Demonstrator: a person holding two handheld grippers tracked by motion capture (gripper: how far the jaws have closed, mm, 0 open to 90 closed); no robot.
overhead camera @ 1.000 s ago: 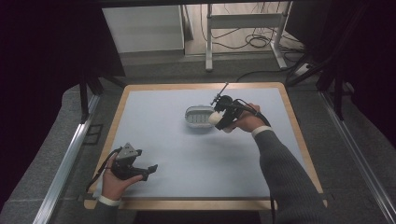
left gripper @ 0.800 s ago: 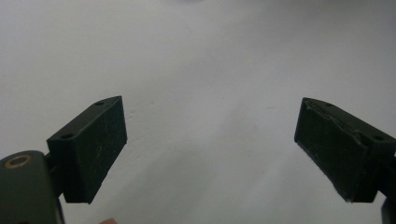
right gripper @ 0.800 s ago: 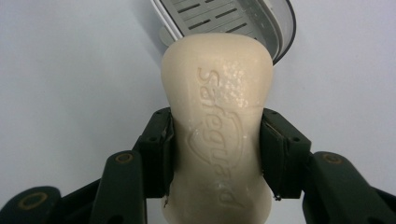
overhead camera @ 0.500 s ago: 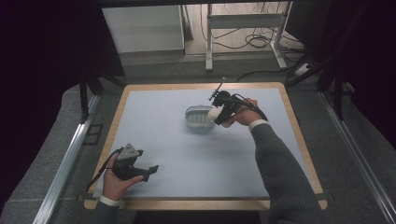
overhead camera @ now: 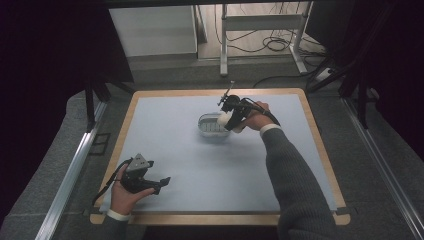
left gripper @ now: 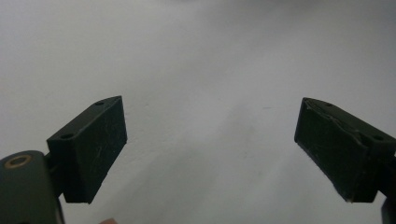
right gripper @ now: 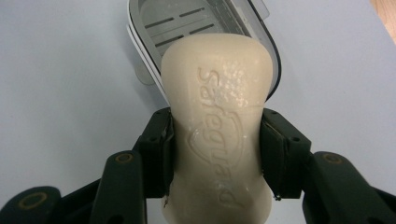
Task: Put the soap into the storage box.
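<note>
A cream soap bar (right gripper: 219, 121) with raised lettering is clamped at its narrow waist by my right gripper (right gripper: 215, 154), both pads pressing its sides. Its far end hangs over the near rim of an oval soap dish (right gripper: 163, 23) with a slotted floor. From above, the soap bar (overhead camera: 224, 119) and right gripper (overhead camera: 229, 120) sit at the right edge of the soap dish (overhead camera: 209, 126), mid-table toward the back. My left gripper (overhead camera: 159, 183) rests open near the front left of the mat, and its black fingers (left gripper: 91, 147) stand wide apart over bare mat.
The pale blue mat (overhead camera: 200, 165) lies on a wooden-edged table (overhead camera: 320, 145). Beyond the far edge are a white cabinet (overhead camera: 155, 30), metal table legs (overhead camera: 225, 45) and floor cables (overhead camera: 270, 45). Dark frame rails (overhead camera: 70, 170) run along both sides.
My right gripper has carried the soap bar a little toward the back of the table along the dish's right side. The left hand has stayed put.
</note>
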